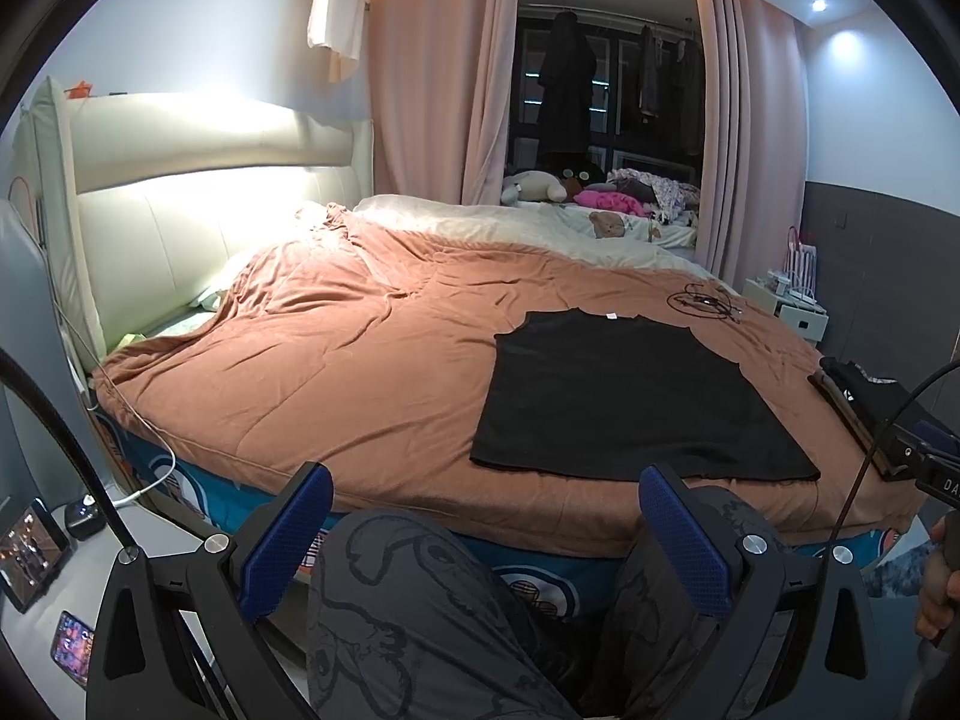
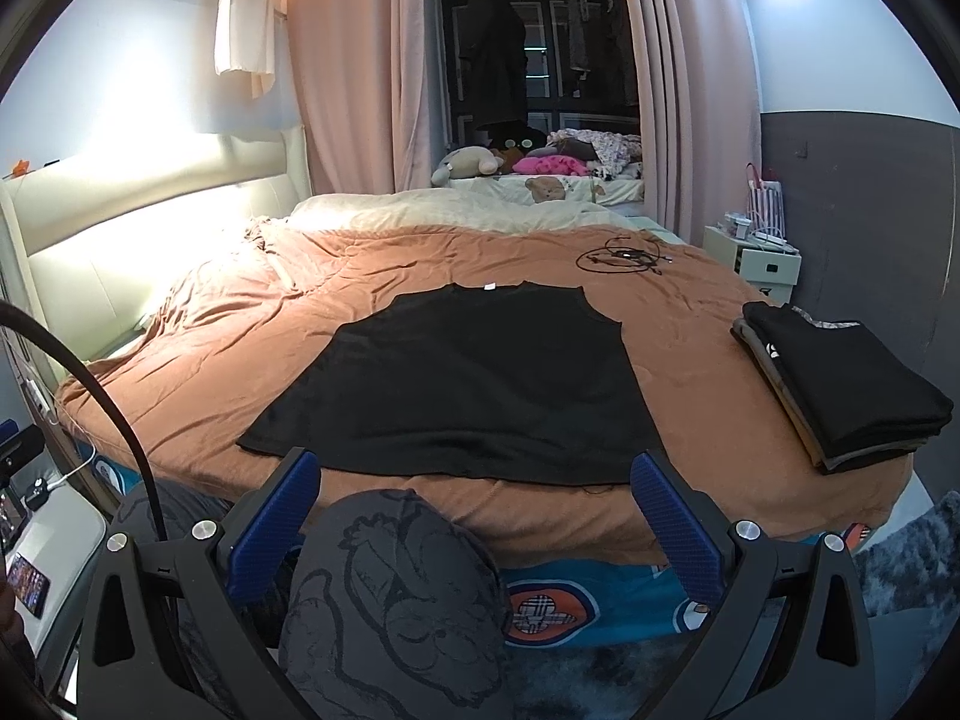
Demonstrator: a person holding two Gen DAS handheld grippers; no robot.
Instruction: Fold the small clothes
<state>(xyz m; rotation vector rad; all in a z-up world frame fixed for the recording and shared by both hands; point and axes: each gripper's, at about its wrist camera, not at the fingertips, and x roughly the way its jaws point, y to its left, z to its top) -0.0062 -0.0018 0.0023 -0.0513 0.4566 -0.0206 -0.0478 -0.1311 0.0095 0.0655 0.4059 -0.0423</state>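
Left tongs (image 1: 486,531): spread wide, empty, held short of the bed.
Right tongs (image 2: 474,516): wide, empty.
Black shirt (image 2: 474,384): flat on the bed's brown quilt (image 2: 708,324); I'd pinch both hem corners.
Folded stack (image 2: 852,378): right edge.

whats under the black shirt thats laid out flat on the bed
The black shirt lies directly on the rust-brown duvet, which shows all around it. Anything else beneath the shirt is covered.

black tool (image 1: 486,480), blue pads (image 1: 684,534), grey printed trousers (image 1: 408,606)
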